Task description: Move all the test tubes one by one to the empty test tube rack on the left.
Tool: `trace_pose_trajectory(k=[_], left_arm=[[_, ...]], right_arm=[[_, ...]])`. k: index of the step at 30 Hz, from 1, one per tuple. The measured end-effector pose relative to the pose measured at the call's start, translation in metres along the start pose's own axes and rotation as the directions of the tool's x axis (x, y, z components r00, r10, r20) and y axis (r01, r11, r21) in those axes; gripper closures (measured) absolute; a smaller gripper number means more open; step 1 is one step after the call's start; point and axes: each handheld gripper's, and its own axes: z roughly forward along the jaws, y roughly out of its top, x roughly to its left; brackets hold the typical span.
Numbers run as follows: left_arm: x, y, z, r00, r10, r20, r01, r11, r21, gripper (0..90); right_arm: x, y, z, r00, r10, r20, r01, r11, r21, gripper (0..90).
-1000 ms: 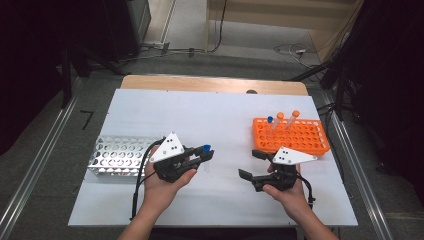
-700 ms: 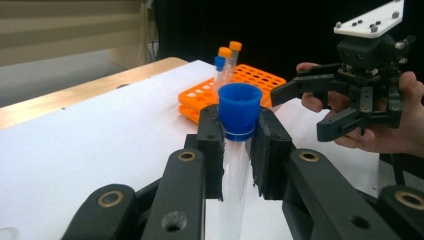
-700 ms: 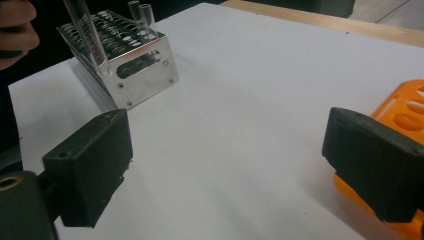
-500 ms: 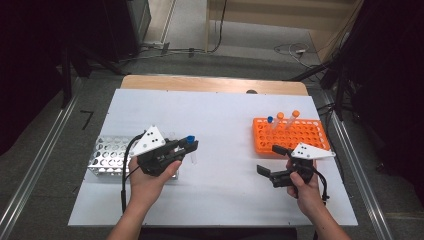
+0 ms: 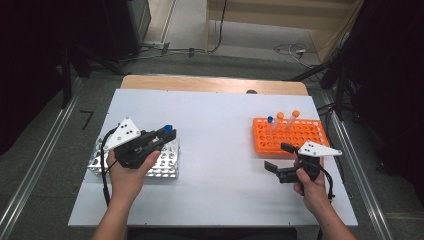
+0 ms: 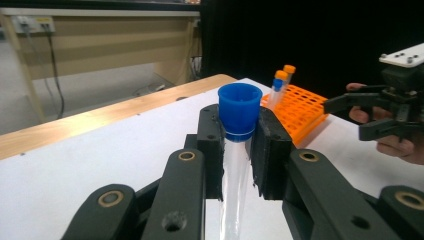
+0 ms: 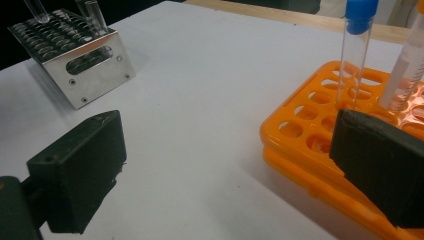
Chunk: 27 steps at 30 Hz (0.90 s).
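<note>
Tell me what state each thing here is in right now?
Left gripper: shut on the blue-capped tube.
Blue-capped tube: capped, held above the metal rack.
Right gripper: open, holds nothing.
Orange rack: three capped tubes standing at its far edge.
Metal rack: on the table.

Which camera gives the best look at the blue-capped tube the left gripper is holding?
The left gripper view: the blue-capped tube stands close up, clamped between the left gripper jaws, cap and clear body plain. The high view shows little beyond its blue cap above the metal rack.
</note>
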Motion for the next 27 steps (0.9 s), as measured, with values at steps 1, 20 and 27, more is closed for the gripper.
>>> trace_pose_trajectory(k=[1, 20, 27], left_arm=[[0.002, 0.0, -0.001, 0.9999, 0.004, -0.012, -0.004, 1.0, -0.002, 77.1], [0.039, -0.011, -0.012, 0.9882, -0.042, -0.147, 0.038, 0.9988, -0.029, 77.1], [0.048, -0.02, -0.003, 0.9821, -0.049, -0.182, 0.047, 0.9988, -0.018, 77.1]], right_arm=[[-0.001, 0.0, 0.0, 1.0, -0.002, 0.003, 0.002, 1.0, 0.0, 0.5], [-0.004, -0.002, -0.001, 0.9998, 0.008, 0.018, -0.008, 1.0, 0.006, 0.5], [-0.006, -0.003, -0.001, 0.9997, 0.014, 0.02, -0.014, 1.0, 0.006, 0.5]])
